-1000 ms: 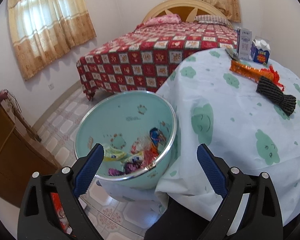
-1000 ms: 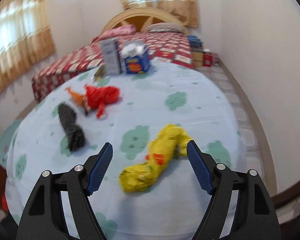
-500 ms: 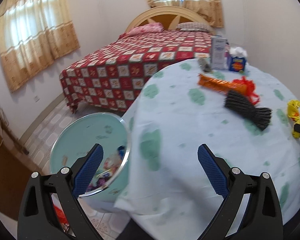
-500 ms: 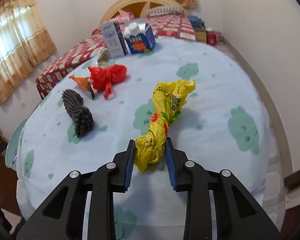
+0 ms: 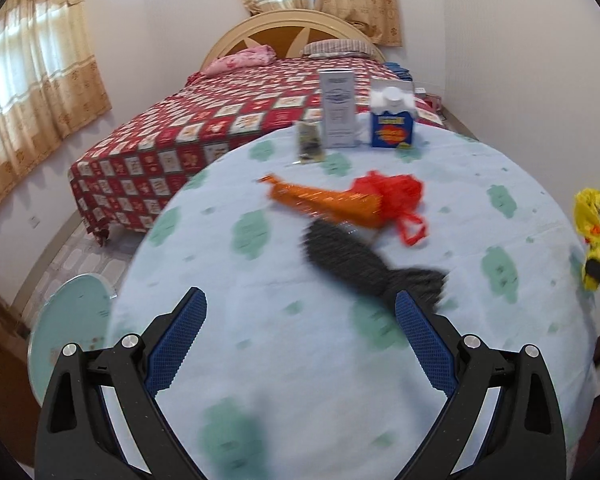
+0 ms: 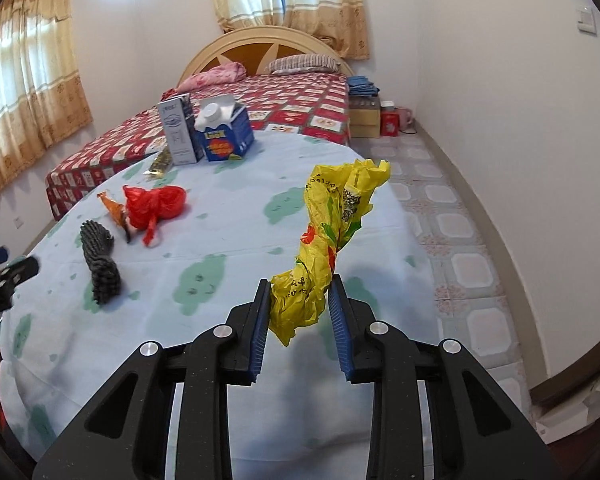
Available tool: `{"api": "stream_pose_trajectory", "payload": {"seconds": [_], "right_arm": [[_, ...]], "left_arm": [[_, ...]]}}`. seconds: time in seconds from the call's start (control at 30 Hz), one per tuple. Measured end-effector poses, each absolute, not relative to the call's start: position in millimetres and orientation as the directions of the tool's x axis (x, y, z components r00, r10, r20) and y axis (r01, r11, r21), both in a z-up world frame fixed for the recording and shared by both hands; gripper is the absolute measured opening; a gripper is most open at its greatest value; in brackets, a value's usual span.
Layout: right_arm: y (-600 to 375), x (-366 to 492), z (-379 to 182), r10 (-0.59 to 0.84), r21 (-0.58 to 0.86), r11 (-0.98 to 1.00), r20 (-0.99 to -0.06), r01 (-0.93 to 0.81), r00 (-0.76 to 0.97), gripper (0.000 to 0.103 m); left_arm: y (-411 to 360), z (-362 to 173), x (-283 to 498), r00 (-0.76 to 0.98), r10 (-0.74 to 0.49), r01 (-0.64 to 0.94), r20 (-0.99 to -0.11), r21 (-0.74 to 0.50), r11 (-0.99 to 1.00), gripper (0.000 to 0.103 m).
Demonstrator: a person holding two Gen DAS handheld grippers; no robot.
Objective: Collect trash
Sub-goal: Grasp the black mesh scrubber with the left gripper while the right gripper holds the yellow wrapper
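Right wrist view: the right hand-held gripper was clamped on the yellow bag, lifted off the bench. The left hand-held gripper hung wide open, empty, near the black wad.

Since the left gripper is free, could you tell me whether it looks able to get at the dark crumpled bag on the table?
Probably yes: the left gripper is open and empty, the dark crumpled bag lies just ahead of its fingers, and only bare tablecloth lies between.
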State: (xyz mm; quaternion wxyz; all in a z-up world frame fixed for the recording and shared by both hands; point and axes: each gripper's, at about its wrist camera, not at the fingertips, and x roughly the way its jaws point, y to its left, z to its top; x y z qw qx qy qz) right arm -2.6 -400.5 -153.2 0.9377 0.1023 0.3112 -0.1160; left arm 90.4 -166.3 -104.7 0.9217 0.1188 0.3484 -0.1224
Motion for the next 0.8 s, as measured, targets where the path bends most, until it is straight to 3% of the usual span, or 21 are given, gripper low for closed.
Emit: {"api": "stream_pose_trajectory", "payload": {"seconds": [0.3, 0.57, 0.8], "right_arm": [[-407.9, -9.4, -161.0, -0.112, 0.177, 0.949, -0.586, 0.262, 0.803, 0.030], [-394.7, -10.4, -163.4, -0.081, 0.174, 0.960, -0.575, 0.219, 0.814, 0.030], [-381.4, -8.1, -162.5, -0.078, 0.149, 0.969, -0.574, 0.197, 0.815, 0.030]], "left_arm": [[-230.4, -128.7, 106.7, 0.703, -0.081, 0.332, -0.707, 0.226, 0.916, 0.095], [-140.0, -134.4, 106.8, 0.729, 0.087, 0.232, -0.679, 0.365, 0.902, 0.097], [-86.1, -118.8, 106.8, 0.720, 0.097, 0.147, -0.688, 0.287, 0.946, 0.097]]}}
